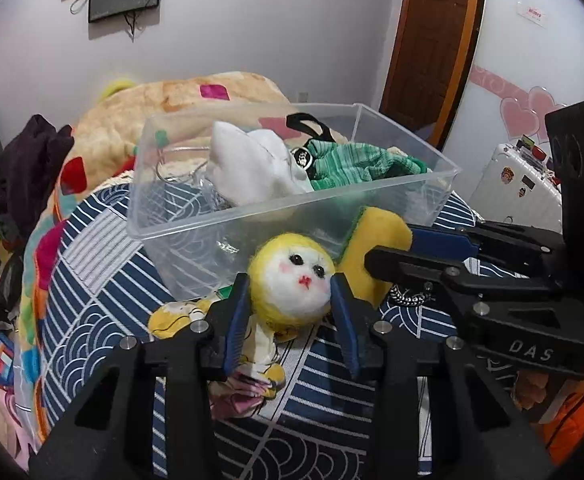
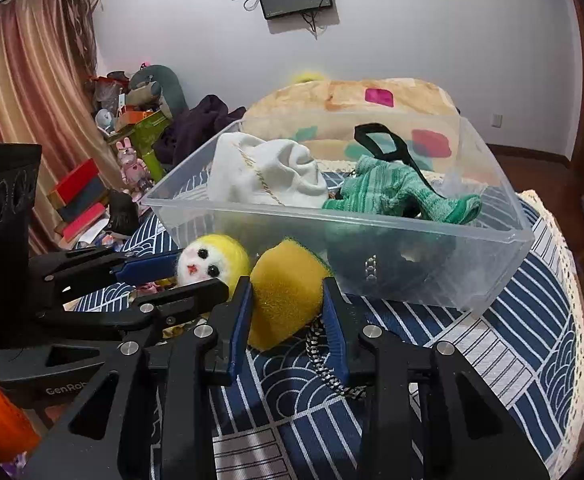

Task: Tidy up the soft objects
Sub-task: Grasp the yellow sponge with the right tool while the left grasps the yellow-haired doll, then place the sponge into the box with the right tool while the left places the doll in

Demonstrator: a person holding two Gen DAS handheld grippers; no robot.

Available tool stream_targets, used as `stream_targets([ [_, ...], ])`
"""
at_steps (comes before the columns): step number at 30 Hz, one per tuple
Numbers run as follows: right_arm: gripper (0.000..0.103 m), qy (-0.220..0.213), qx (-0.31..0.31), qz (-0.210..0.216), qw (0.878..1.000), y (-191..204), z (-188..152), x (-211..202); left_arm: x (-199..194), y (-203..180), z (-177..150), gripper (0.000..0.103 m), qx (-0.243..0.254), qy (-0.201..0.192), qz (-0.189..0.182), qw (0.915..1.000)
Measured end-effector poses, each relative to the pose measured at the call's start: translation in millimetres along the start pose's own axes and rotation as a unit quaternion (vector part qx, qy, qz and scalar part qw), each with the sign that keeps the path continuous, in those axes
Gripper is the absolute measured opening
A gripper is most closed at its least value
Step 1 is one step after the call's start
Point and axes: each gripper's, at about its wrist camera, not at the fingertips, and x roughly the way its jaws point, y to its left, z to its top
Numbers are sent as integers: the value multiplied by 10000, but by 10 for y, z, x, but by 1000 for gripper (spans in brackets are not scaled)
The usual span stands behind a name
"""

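My left tongs [image 1: 289,300] grip a yellow felt doll head [image 1: 292,280] with a white face, pads pressed on both its sides. My right tongs [image 2: 287,304] clamp a yellow sponge [image 2: 287,288] just beside it. Both sit low over the blue patterned bed cover [image 2: 512,320]. At twelve o'clock stands a clear plastic bin [image 2: 372,236] holding a white cloth [image 2: 267,176] and a green striped cloth [image 2: 396,192].

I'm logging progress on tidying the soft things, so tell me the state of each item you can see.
Felt doll head: outside bin, gripped by left gripper.
Yellow sponge: outside bin, gripped by right gripper.
Clear plastic bin: lidless.
White cloth: in bin.
Green striped cloth: in bin.
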Motion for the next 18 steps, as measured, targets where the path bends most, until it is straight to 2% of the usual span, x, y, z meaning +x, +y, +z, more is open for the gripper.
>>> stream_targets([
  [8, 31, -369, -53, -144, 9992, 21, 77, -243, -339, 130, 74, 39, -299, -369, -108, 9988],
  [14, 31, -764, -130, -297, 9965, 40, 197, -456, -552, 213, 249, 39, -337, -746, 90, 9966],
  [18, 31, -998, -191, -473, 9937, 20, 304, -550, -572, 257, 352, 39, -319, -857, 304, 9953],
])
